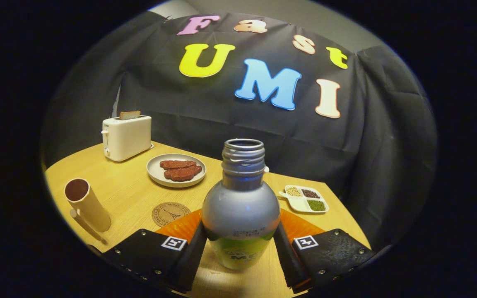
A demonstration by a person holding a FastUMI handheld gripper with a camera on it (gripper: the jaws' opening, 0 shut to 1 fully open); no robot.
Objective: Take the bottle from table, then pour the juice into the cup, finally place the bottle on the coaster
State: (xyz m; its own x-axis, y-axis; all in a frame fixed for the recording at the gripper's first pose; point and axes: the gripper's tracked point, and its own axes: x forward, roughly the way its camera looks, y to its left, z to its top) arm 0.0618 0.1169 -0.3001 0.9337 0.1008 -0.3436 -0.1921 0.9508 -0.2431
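A silver bottle point(240, 203) with a green label and an open threaded mouth stands upright between my fingers. My gripper point(240, 238) is shut on the bottle, one finger pressing each side of its lower body. To the left, beyond the left finger, a tall cream cup point(87, 205) with a dark inside stands on the wooden table point(126, 194). A round cork coaster point(170, 213) lies flat between the cup and the bottle, just ahead of the left finger. I cannot tell whether the bottle's base rests on the table.
A white toaster point(126, 137) with a slice of bread in it stands at the far left of the table. A plate point(176, 169) with brown slices lies beyond the coaster. A divided dish point(304, 198) of grains sits to the right.
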